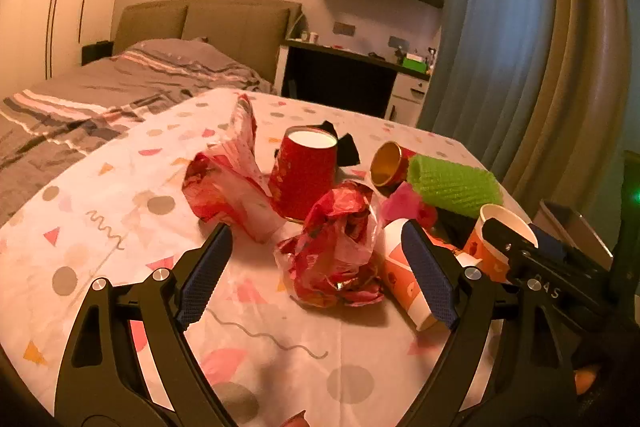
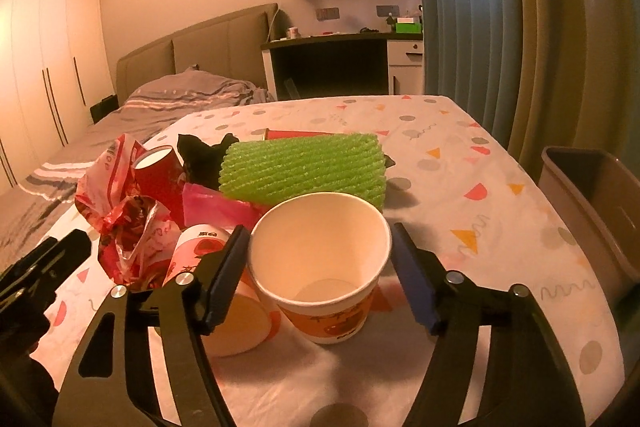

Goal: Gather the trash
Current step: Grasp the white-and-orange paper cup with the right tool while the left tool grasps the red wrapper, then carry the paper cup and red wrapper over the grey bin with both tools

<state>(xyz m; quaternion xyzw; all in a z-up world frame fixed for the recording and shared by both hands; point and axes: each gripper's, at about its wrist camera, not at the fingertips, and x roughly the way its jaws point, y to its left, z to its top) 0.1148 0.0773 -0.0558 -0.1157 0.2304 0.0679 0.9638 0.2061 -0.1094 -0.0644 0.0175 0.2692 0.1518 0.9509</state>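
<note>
Bedroom light is warm and dim, with a bed behind and blue curtains to the right, and my work sits on a table under a cloth printed with dots and triangles. Through the right wrist view, my right gripper has an upright orange paper cup between its fingers; the left pad looks to touch the cup's rim while the right pad stands just clear, so I call it released, not yet clamped. Beside that cup lies a second orange cup on its side, and behind it a roll of green foam mesh, a pink scrap and a black scrap. A brown bin stands just off the table's right edge. Through the left wrist view, my left gripper hangs released, its fingers spread wide on either side of a crumpled red plastic wrapper without pressing it. A second crumpled red-and-white bag lies further back to the left, touching an upside-down red cup; a gold-lined red cup lies tipped near the mesh roll.
</note>
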